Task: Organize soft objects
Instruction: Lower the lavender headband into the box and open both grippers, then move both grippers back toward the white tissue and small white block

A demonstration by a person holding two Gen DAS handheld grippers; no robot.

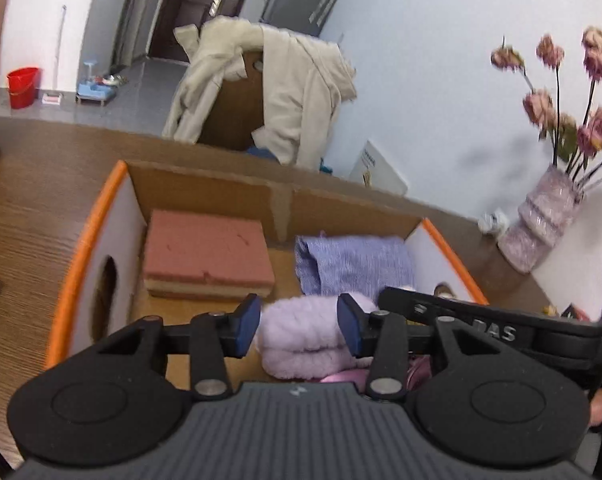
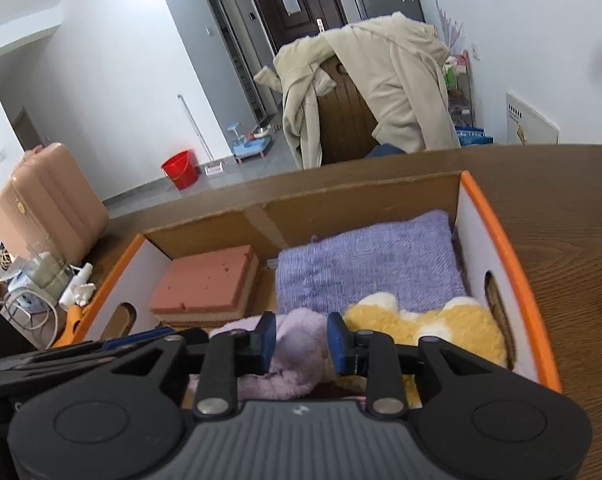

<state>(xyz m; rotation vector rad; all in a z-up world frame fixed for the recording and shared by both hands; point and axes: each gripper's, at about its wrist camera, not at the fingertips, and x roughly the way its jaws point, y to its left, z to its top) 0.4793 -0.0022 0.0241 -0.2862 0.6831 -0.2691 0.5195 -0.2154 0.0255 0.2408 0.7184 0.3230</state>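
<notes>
1. The left wrist view sits just behind its own gripper [image 1: 299,328], close above the near end of the cardboard box [image 1: 205,184], and looks forward and down into it. The wooden table [image 1: 41,184] runs off toward 9 o'clock; the vase of flowers [image 1: 541,224] stands at 3 o'clock.
2. The right wrist view sits just behind the right gripper [image 2: 301,340], equally close over the same box [image 2: 513,264], tilted down, with bare table [image 2: 581,240] at 3 o'clock and a pink suitcase [image 2: 45,208] at 9 o'clock.
3. Both views share the box interior: the pink sponge block [image 1: 207,252] [image 2: 207,284], the purple towel [image 1: 357,264] [image 2: 365,264] and the lilac plush [image 1: 301,340] [image 2: 297,344]. At 12 o'clock both see the chair with a beige coat [image 1: 289,96] [image 2: 397,84] and the dark door [image 1: 205,4] [image 2: 297,4].
</notes>
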